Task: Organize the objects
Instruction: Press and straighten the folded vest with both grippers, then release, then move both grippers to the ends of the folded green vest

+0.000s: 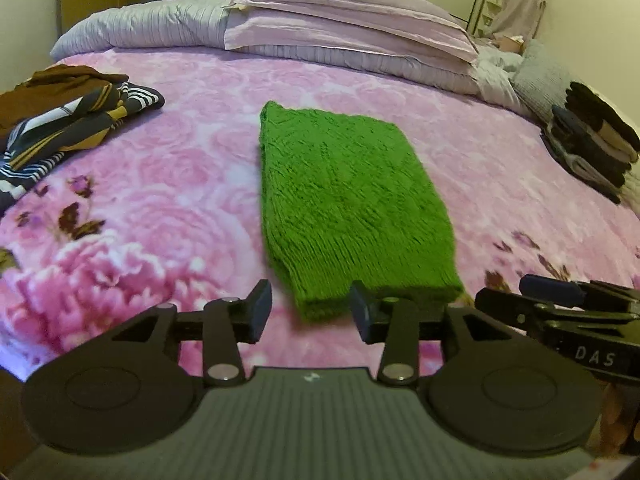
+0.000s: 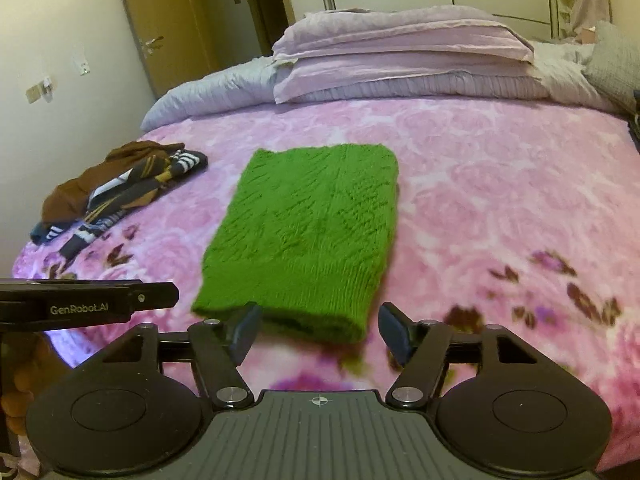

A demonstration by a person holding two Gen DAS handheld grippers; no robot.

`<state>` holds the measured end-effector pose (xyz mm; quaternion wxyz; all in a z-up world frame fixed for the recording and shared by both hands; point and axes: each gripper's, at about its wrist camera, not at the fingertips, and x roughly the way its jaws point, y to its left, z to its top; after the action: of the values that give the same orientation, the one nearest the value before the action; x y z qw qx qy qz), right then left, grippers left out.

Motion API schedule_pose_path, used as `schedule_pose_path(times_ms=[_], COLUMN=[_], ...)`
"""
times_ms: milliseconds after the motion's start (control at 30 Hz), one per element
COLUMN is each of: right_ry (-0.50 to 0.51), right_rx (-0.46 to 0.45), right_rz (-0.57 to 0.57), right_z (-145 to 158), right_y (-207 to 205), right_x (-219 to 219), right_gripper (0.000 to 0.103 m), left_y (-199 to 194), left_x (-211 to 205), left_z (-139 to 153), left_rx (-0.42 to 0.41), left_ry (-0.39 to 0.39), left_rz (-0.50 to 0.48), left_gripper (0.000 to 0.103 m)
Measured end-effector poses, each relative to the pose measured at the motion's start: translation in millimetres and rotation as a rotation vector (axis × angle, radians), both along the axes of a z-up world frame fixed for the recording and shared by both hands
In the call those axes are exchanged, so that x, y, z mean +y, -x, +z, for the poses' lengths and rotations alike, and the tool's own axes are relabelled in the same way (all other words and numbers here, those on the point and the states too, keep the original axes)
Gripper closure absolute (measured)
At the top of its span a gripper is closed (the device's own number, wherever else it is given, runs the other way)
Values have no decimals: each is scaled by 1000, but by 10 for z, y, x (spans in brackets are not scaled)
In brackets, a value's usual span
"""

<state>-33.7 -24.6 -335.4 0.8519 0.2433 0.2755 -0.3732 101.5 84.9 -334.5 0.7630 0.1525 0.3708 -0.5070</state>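
Note:
A folded green knitted garment (image 1: 344, 200) (image 2: 312, 228) lies flat in the middle of the pink flowered bedspread (image 1: 168, 184). My left gripper (image 1: 312, 312) hovers at its near left corner, open, with nothing pressed between the pads. My right gripper (image 2: 320, 330) stands at the garment's near edge, open wide, its fingers clear of the knit. Each gripper shows at the side of the other's view: the right one (image 1: 560, 300) and the left one (image 2: 80, 300).
A heap of unfolded brown and striped clothes (image 1: 60, 124) (image 2: 116, 188) lies on the bed's left side. A stack of folded dark clothes (image 1: 592, 140) sits at the right edge. Folded lilac quilts and pillows (image 1: 344, 28) (image 2: 400, 56) line the head of the bed.

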Motion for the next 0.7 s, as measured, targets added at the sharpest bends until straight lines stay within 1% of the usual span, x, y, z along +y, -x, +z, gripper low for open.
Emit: schedule_pose_path(times_ms=[67,100,333,567,700], right_ry=[-1,4,29,59,64], right_rx=[7,8,-14,-22,-27], right_rz=[-9,-12,-25,-20,-21], right_z=[45,68,228,321,342], right_y=[57,90,257,308,334], right_x=[103,158,439,599,631], right_gripper=[40,40,39,39,39], left_y=[93,143,340,438,466], left_x=[92,144,423,565,594], left_z=[49,71,200,320,353], left_rx=[-5,-9,-18,-44,-51], left_ry=[-5,-7,2,28,37], left_rz=[-2,-3,-9,-11,-14], left_gripper=[58,57,56,52,52])
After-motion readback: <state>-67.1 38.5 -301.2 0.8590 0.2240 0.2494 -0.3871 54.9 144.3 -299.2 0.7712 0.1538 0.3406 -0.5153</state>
